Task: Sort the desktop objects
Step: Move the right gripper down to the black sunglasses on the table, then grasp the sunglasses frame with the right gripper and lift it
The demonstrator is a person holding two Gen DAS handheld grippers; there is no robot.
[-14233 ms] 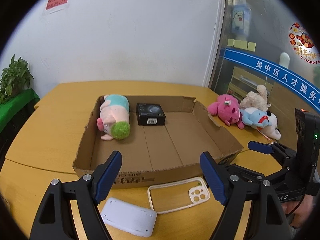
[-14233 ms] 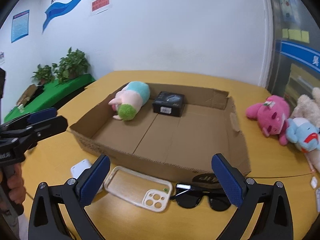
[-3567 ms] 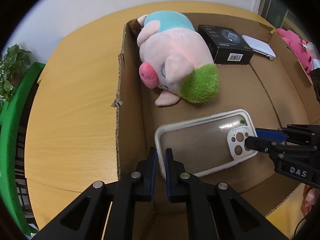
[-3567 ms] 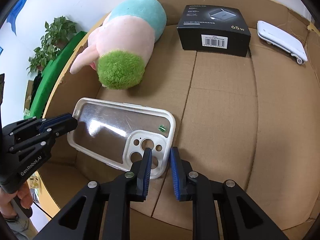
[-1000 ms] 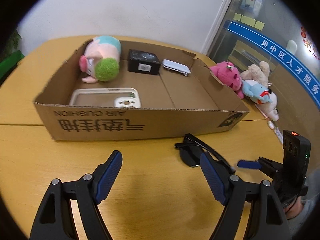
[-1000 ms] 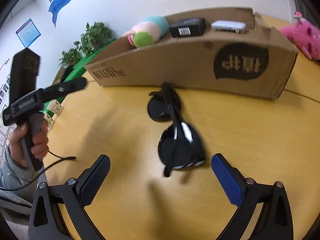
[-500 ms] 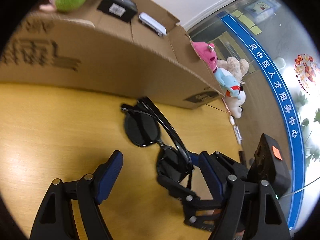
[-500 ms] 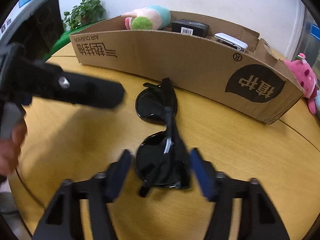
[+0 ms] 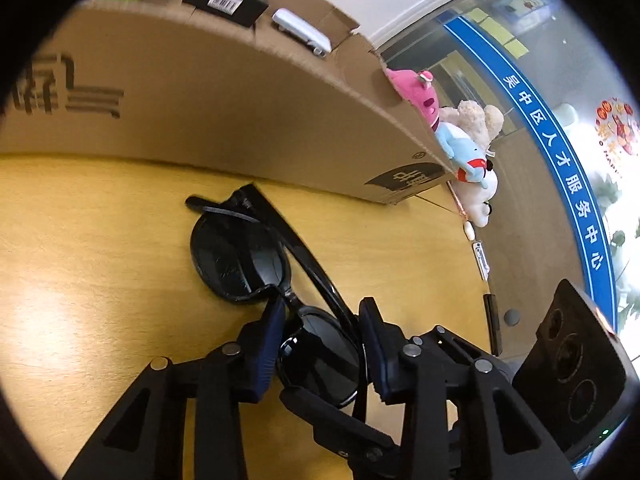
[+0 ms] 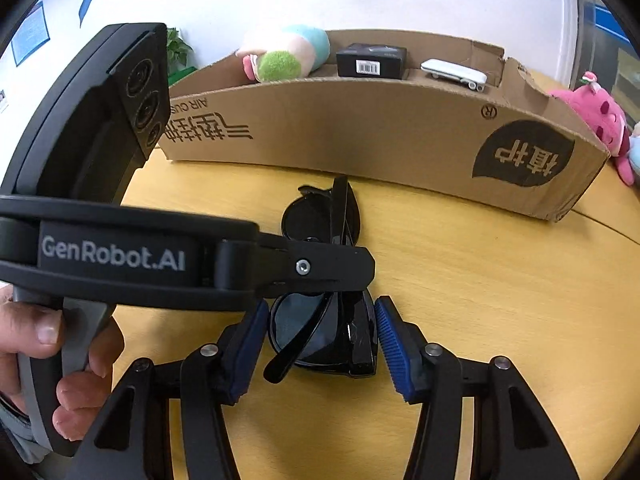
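Observation:
Folded black sunglasses (image 9: pixel 240 256) (image 10: pixel 320 216) lie on the yellow table just in front of the cardboard box (image 9: pixel 200 112) (image 10: pixel 360 140). My left gripper (image 9: pixel 320 312) points down at them. Its jaws are closing, and the blue pads touch both sides of the lens nearest me. In the right wrist view that left gripper (image 10: pixel 332 268) reaches in from the left across the middle of the glasses. My right gripper (image 10: pixel 320 312) has its pads against the other lens and the folded arms. One of its fingers (image 9: pixel 320 408) shows under the glasses in the left wrist view.
Inside the box sit a plush pig (image 10: pixel 280 60), a black carton (image 10: pixel 370 60) and a white device (image 10: pixel 454 72). Pink and blue plush toys (image 9: pixel 460 132) (image 10: pixel 592 116) lie beyond the box's right end. A hand (image 10: pixel 60 352) holds the left gripper's handle.
Both grippers came down onto the sunglasses from opposite ends. Their wide jaws narrowed until the pads met the lenses, the right one first, then the left.

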